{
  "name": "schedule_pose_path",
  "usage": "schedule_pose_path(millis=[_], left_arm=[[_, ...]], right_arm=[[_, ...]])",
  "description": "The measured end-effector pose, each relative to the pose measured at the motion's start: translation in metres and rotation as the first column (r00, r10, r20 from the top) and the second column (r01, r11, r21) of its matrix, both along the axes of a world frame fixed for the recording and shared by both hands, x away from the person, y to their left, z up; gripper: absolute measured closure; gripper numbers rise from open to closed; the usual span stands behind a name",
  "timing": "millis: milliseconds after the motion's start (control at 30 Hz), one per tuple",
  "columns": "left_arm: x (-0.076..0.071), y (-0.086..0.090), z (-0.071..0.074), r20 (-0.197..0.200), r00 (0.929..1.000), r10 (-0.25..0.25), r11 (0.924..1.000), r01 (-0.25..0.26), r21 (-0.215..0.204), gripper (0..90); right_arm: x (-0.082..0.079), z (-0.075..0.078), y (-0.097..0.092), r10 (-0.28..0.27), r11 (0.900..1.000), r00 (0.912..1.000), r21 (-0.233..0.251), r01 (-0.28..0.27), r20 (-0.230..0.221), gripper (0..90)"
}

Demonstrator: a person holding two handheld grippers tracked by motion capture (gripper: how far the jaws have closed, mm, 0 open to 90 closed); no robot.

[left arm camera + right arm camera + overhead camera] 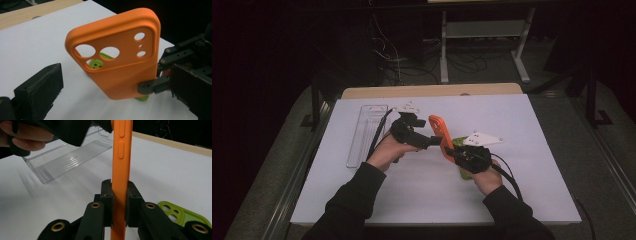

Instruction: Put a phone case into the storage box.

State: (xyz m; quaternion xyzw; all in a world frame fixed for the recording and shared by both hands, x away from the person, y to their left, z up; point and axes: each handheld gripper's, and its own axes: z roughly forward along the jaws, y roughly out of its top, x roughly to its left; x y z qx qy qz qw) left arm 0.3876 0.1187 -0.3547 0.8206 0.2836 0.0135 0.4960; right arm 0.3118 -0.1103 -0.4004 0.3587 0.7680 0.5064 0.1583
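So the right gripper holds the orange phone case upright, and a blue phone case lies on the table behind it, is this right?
Not quite: the case lying on the table is green, not blue, as the right gripper view shows. The rest holds: the right gripper holds the orange phone case upright.

Clear plastic tray (366, 134) on white table (532, 165), left side.
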Motion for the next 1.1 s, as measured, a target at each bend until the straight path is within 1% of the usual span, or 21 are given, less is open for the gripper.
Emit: schedule_pose_path(millis=[100, 200, 267, 367, 433, 600, 700, 733, 933, 1000, 1100], left_arm=[[0.0, -0.003, -0.001, -0.004, 1.0, 0.005, 0.9999, -0.006, -0.012, 0.0], [0.001, -0.005, -0.002, 0.0, 1.0, 0.003, 0.9999, -0.003, -0.014, 0.0], [0.001, -0.006, -0.002, -0.002, 0.9999, 0.012, 0.9996, -0.012, -0.024, 0.0], [0.002, -0.006, -0.003, -0.007, 0.9998, 0.019, 0.9991, -0.019, -0.037, 0.0], [0.002, -0.008, -0.004, -0.01, 0.9996, 0.027, 0.9985, -0.027, -0.047, 0.0], [0.002, -0.011, -0.007, -0.024, 0.9991, 0.036, 0.9983, -0.037, -0.045, 0.0], [0.003, -0.012, -0.007, -0.024, 0.9992, 0.031, 0.9988, -0.032, -0.037, 0.0], [0.002, -0.014, -0.008, -0.025, 0.9991, 0.036, 0.9982, -0.037, -0.047, 0.0], [0.002, -0.015, -0.008, -0.028, 0.9984, 0.049, 0.9973, -0.05, -0.054, 0.0], [0.001, -0.015, -0.008, -0.03, 0.9981, 0.053, 0.9973, -0.055, -0.049, 0.0], [0.001, -0.016, -0.008, -0.039, 0.9972, 0.064, 0.9961, -0.066, -0.057, 0.0]], right_arm=[[-0.001, 0.001, 0.002, 0.006, 1.0, 1.0, 0.004, -0.006, 0.004, 78.2], [-0.001, 0.001, 0.003, 0.013, 0.9999, 0.9999, 0.007, -0.013, 0.006, 78.1], [-0.002, 0.001, 0.004, 0.018, 0.9998, 0.9998, 0.008, -0.018, 0.01, 78.2], [-0.003, 0.001, 0.006, 0.022, 0.9997, 0.9998, 0.009, -0.022, 0.003, 78.2], [-0.003, 0.001, 0.007, 0.025, 0.9997, 0.9997, 0.009, -0.025, 0.009, 78.2], [-0.005, 0.001, 0.011, 0.033, 0.9994, 0.9995, 0.012, -0.033, 0.002, 78.2], [-0.004, 0.0, 0.011, 0.034, 0.9994, 0.9994, 0.008, -0.034, 0.003, 78.2], [-0.005, 0.0, 0.012, 0.035, 0.9994, 0.9994, 0.008, -0.035, 0.002, 78.2], [-0.004, -0.001, 0.012, 0.034, 0.9994, 0.9994, -0.003, -0.034, 0.01, 78.2], [-0.004, -0.001, 0.012, 0.033, 0.9994, 0.9994, -0.002, -0.033, 0.0, 78.2], [-0.004, -0.002, 0.013, 0.034, 0.9994, 0.9994, -0.007, -0.034, 0.001, 78.2]])
